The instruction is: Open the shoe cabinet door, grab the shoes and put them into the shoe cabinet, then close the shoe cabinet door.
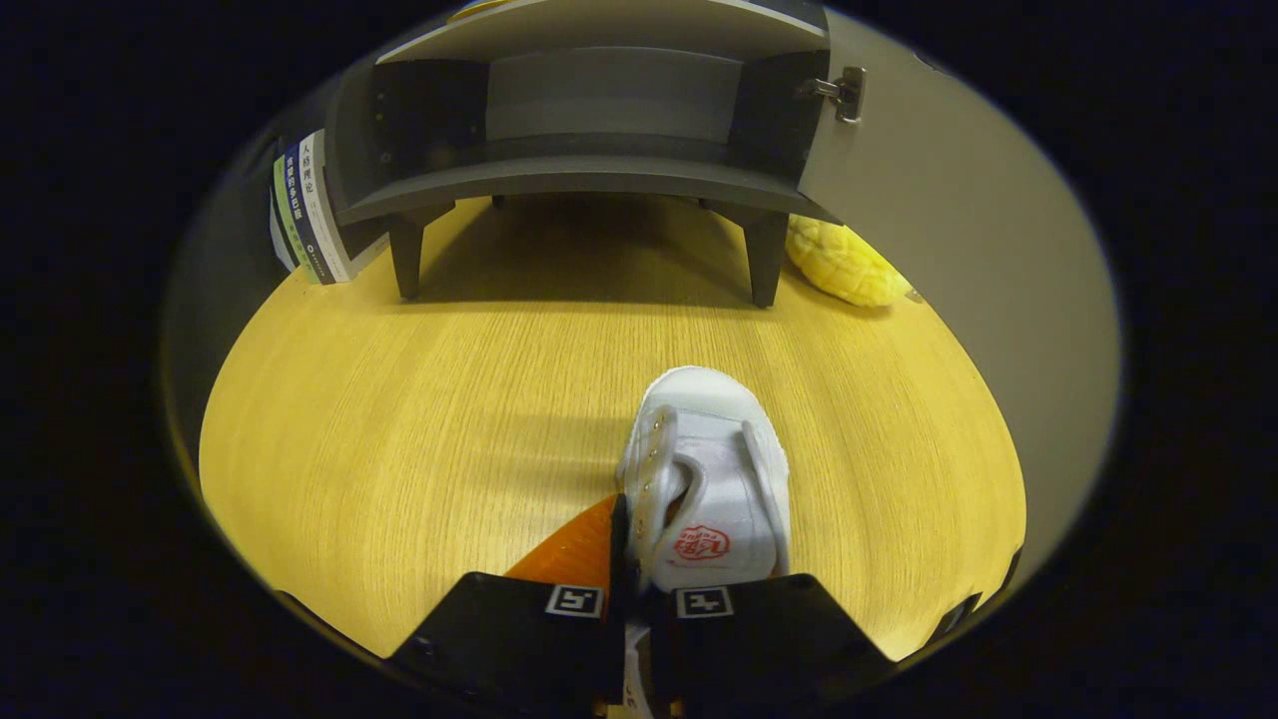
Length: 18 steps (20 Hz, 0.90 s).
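A small white shoe [714, 469] with a red mark on its insole points toward the dark shoe cabinet [589, 180], toe forward. My gripper [627, 524] is shut on the shoe's left side wall near the heel, one finger outside and the other inside the opening. The shoe's shadow falls on the wooden tabletop [399, 419] just to its left. The cabinet stands on short legs well beyond the fingers, and its interior [609, 105] looks dark and bare. Its door [949, 220] is swung wide open to the right, hanging on a metal hinge [844, 95].
A few upright books [305, 210] lean against the cabinet's left side. A bumpy yellow object [844, 262] lies by the cabinet's right front leg, under the open door. Bare wood stretches between the shoe and the cabinet.
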Tool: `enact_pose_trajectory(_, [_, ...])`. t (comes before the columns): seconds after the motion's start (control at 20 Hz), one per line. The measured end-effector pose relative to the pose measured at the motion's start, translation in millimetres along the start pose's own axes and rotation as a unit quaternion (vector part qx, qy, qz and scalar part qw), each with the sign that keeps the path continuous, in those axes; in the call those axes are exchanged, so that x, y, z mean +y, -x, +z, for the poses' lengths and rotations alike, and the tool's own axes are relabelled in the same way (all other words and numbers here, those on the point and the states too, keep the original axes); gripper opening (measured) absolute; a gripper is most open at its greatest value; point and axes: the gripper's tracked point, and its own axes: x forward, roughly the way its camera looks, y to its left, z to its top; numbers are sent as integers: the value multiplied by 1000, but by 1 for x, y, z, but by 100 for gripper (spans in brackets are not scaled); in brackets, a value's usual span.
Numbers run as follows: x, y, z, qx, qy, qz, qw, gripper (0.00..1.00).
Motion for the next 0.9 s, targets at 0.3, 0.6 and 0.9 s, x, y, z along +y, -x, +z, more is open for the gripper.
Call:
enact_pose_trajectory(0.3, [2,10,4,1,-21,42,999,2])
enact_pose_trajectory(0.6, [4,62,41,-59,15,42,997,2])
enact_pose_trajectory(0.9, [4,144,116,-139,35,46,989,2])
